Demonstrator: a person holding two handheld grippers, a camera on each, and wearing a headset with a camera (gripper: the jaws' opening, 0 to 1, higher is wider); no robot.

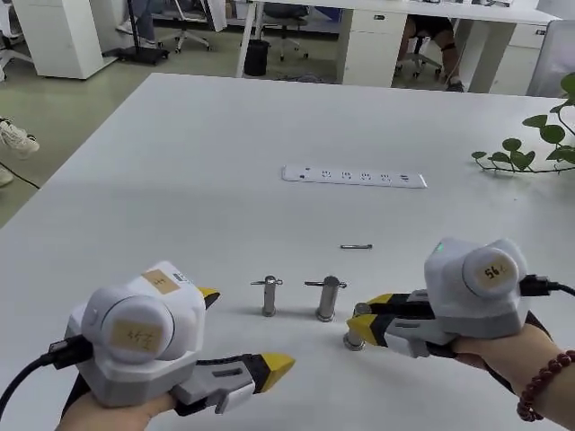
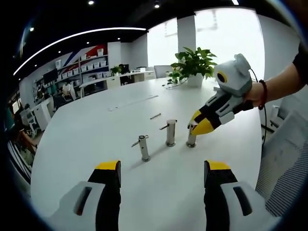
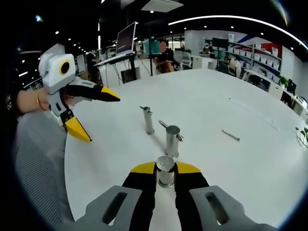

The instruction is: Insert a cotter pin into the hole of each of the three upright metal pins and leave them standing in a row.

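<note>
White table carries all items, and positions are given from the middle pin, which stands upright on it. Potted plant: well beyond the middle pin and to its right in the head view, at the table's far edge. Power strip: lying flat, well beyond the middle pin, roughly straight behind it. Left gripper: held in a hand, nearer the person than the middle pin and to its left, well apart from it; jaws spread wide with nothing between them, as its own view confirms. Right gripper: held in a hand just to the right of the middle pin; jaws pressed together on the third pin, gripped near its top. The third pin stands upright with its base on the table, just beside the middle pin on the right and slightly nearer the person. First pin: upright, slimmer, near the middle pin on its left, apart from both grippers. A cotter pin passes through the head of the middle pin, protruding to its left; another cotter pin passes through the head of the first pin. Loose cotter pin: lying flat on the table, a short way beyond the middle pin, between it and the power strip.
</note>
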